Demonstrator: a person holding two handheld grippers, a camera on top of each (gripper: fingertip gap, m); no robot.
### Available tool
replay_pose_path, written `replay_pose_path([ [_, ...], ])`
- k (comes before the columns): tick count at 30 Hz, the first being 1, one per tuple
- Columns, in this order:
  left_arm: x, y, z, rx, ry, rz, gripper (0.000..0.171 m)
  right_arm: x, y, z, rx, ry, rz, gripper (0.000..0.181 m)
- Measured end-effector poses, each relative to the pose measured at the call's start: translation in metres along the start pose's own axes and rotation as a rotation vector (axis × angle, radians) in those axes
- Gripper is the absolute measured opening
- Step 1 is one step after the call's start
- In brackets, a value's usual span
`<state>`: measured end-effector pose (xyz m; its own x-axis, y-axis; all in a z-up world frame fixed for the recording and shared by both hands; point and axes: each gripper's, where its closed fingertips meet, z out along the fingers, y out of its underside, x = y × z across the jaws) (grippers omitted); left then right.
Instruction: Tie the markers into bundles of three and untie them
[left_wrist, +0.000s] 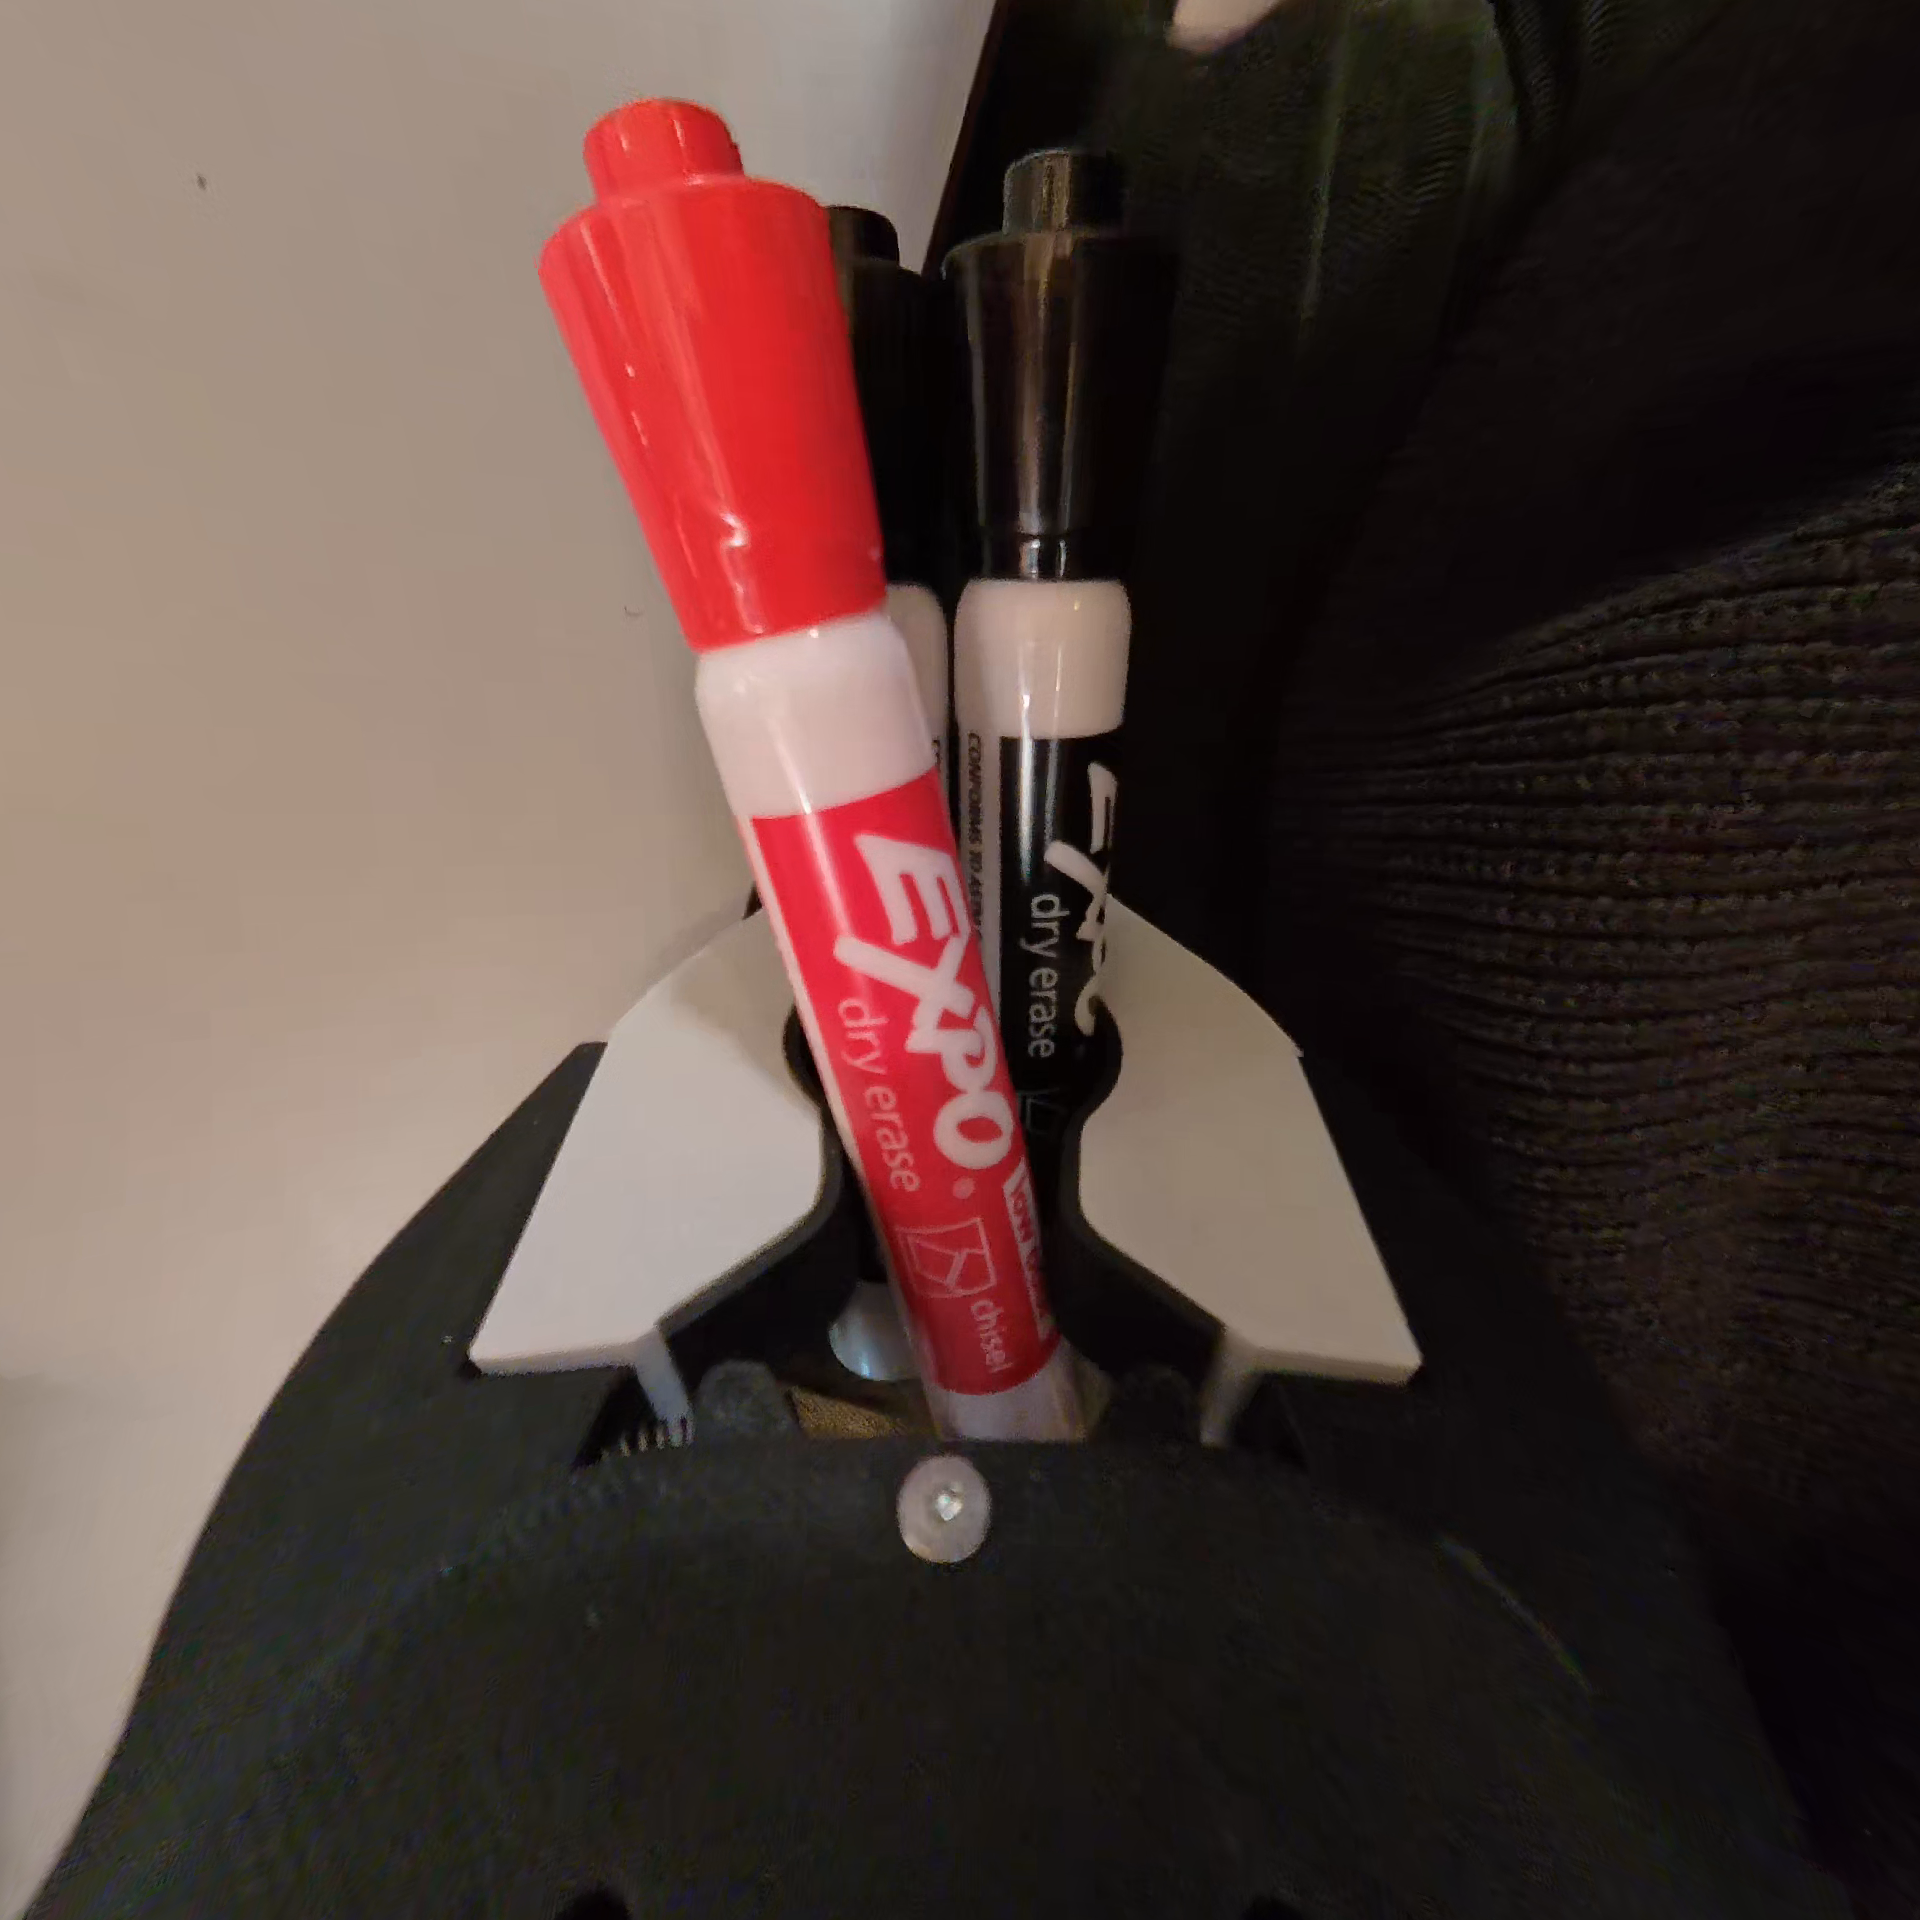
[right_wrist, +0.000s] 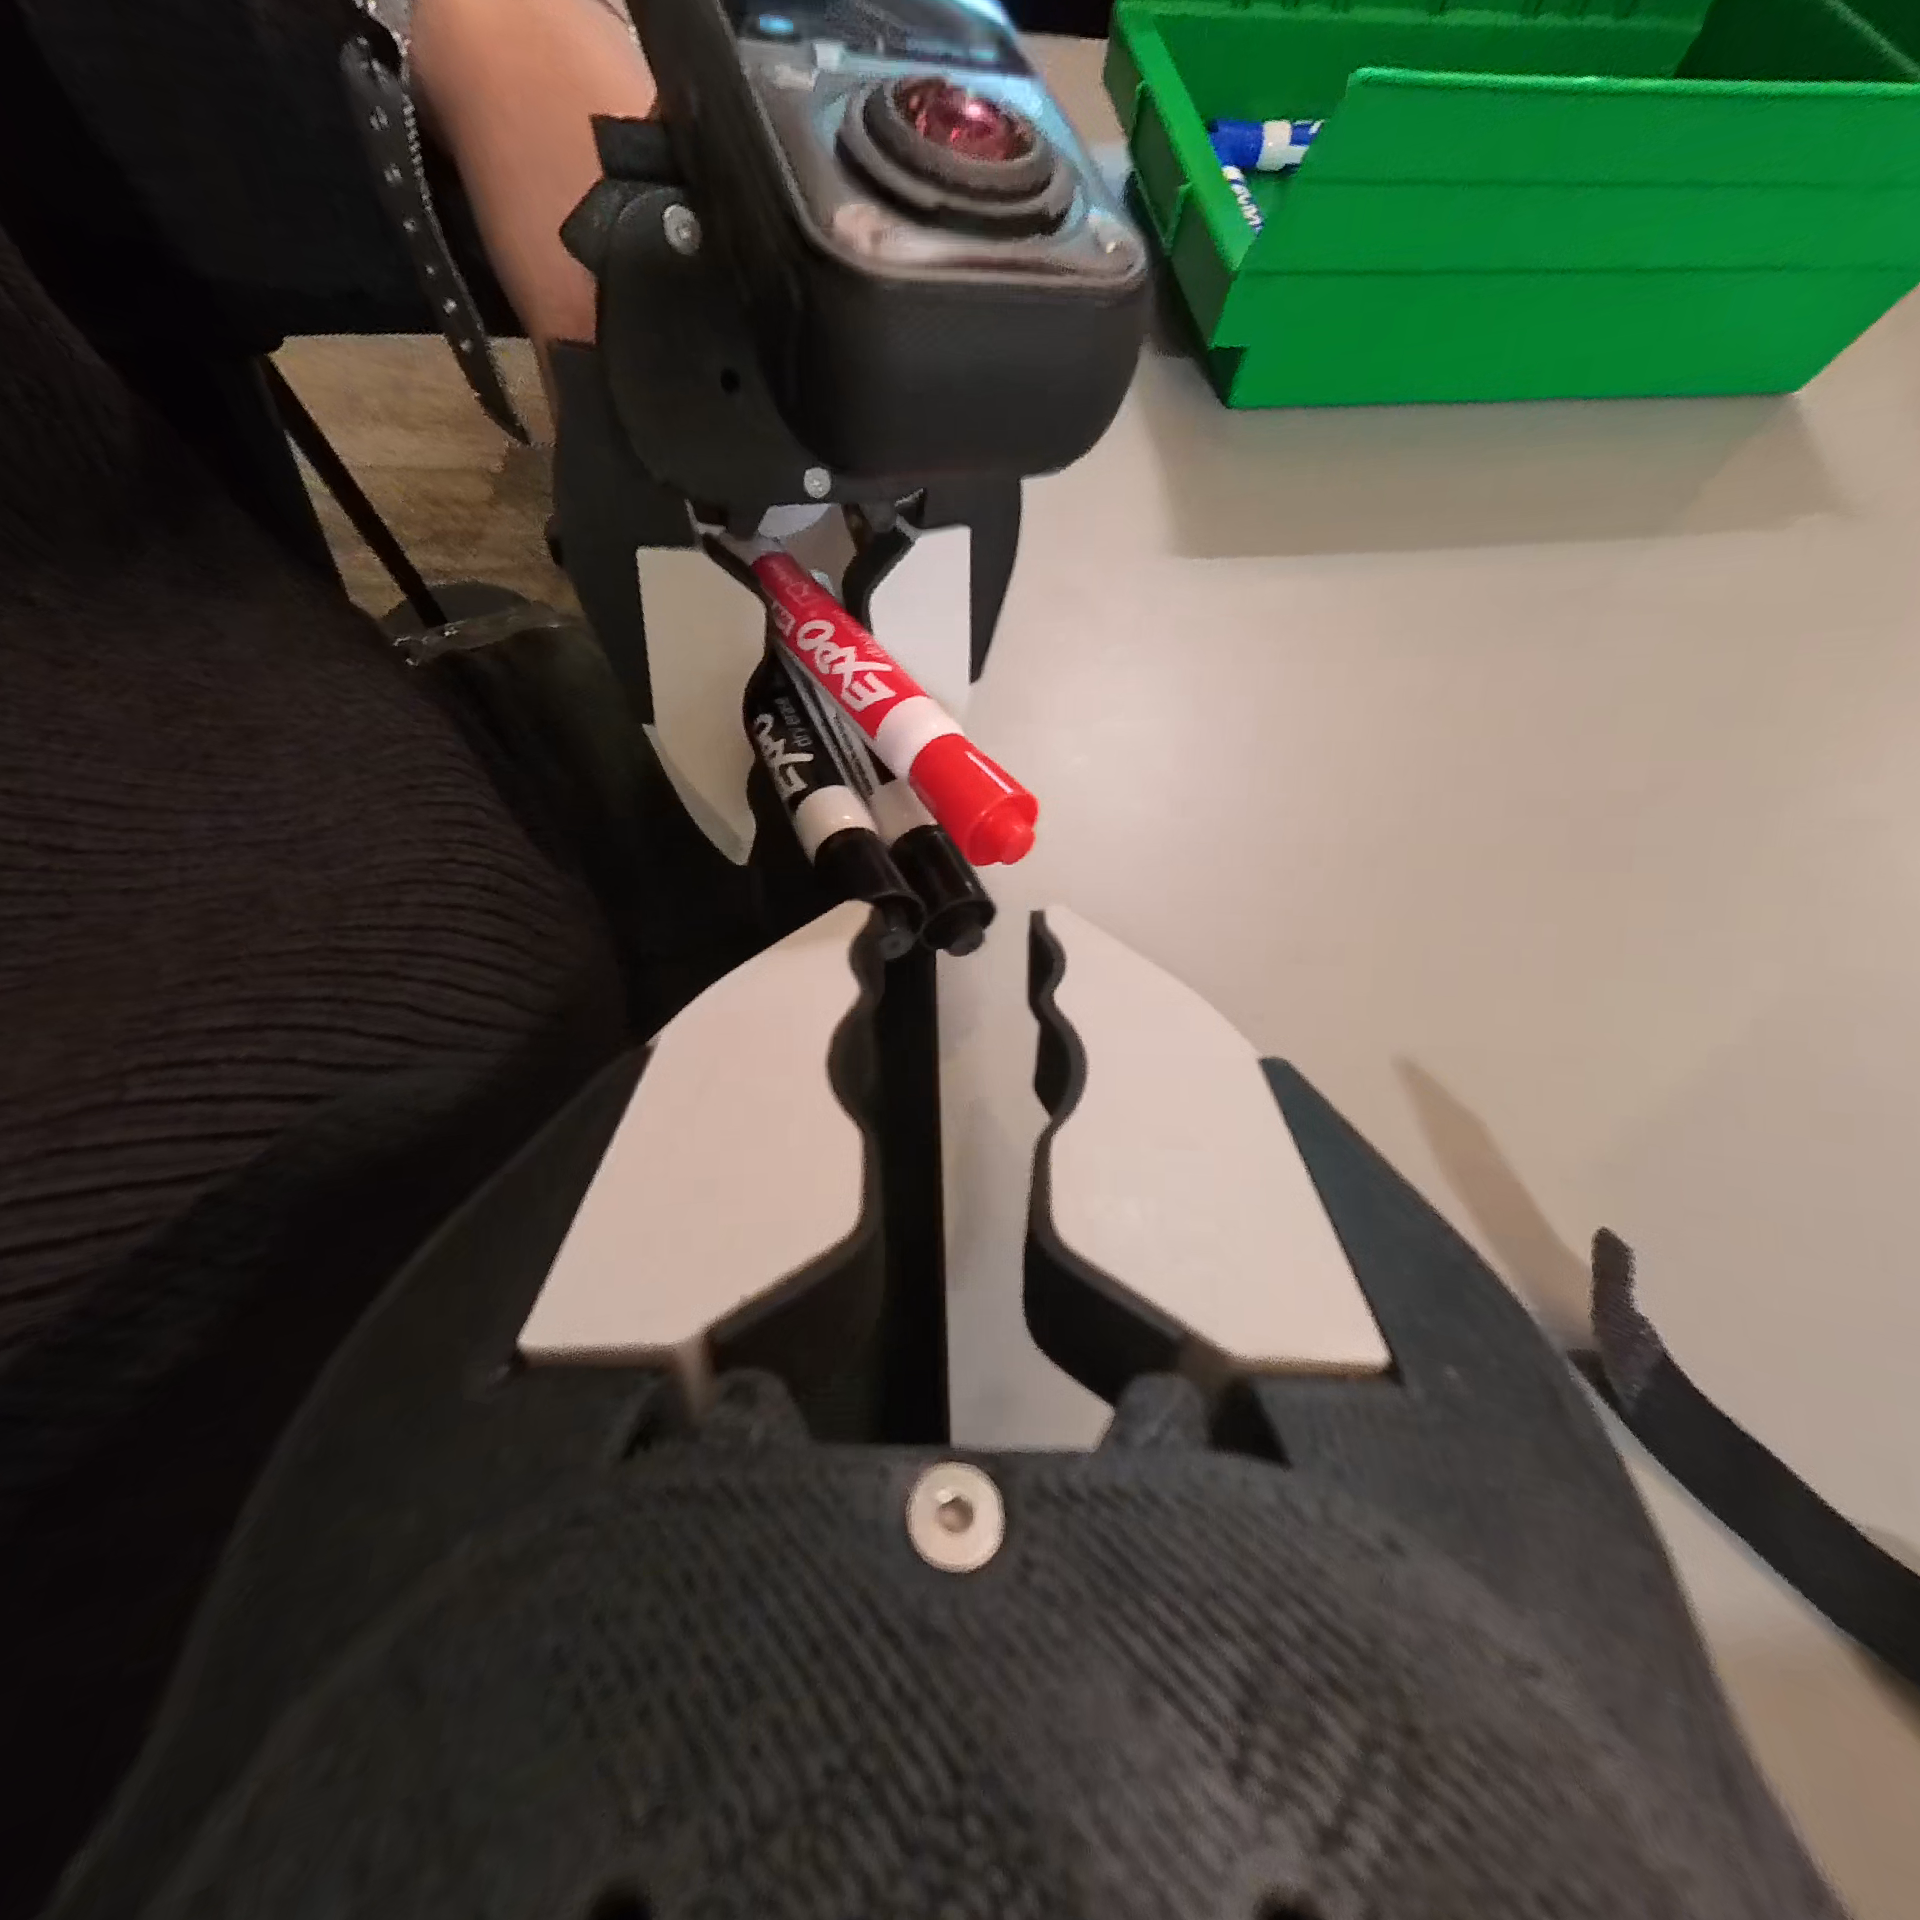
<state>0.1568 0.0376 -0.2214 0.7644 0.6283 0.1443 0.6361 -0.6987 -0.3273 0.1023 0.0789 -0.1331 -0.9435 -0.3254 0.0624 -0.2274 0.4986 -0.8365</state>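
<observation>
My left gripper (left_wrist: 951, 935) is shut on a bundle of three capped dry-erase markers: a red marker (left_wrist: 831, 883) in front, a black marker (left_wrist: 1049, 644) to its right, and a second black marker (left_wrist: 883, 301) mostly hidden behind. In the right wrist view the left gripper (right_wrist: 831, 707) points toward me with the red marker (right_wrist: 914, 727) and both black markers (right_wrist: 883, 842) sticking out. My right gripper (right_wrist: 951, 935) is open and empty. The black caps sit right at its fingertips; I cannot tell if they touch.
A green bin (right_wrist: 1558, 260) with blue markers (right_wrist: 1262, 140) stands at the back right on the pale table (right_wrist: 1403, 779). A person's dark clothing (right_wrist: 260, 883) fills the left. A black strap (right_wrist: 1745, 1455) lies at the right. The left gripper's camera (right_wrist: 935, 208) faces me. Tip to tip, the grippers are about 11 centimetres apart. The black strap (right_wrist: 1745, 1455) lies around 20 centimetres away from my right fingertips.
</observation>
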Motion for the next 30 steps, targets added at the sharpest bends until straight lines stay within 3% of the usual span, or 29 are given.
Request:
replay_pose_path([
  [7,0.004,0.009,0.001,-0.103,0.049,0.014,0.043,0.004,-0.018,0.008,0.143,0.012,0.101,0.029],
  [13,0.003,0.004,-0.002,-0.155,0.028,0.079,0.043,-0.004,-0.013,0.018,0.142,-0.069,0.192,0.038],
  [24,-0.012,-0.007,-0.013,-0.116,-0.028,0.067,0.044,-0.001,-0.006,0.008,0.098,-0.05,0.14,0.034],
  [30,-0.02,-0.005,-0.024,-0.092,-0.058,0.045,0.044,0.024,-0.012,-0.001,0.164,0.08,0.149,0.037],
])
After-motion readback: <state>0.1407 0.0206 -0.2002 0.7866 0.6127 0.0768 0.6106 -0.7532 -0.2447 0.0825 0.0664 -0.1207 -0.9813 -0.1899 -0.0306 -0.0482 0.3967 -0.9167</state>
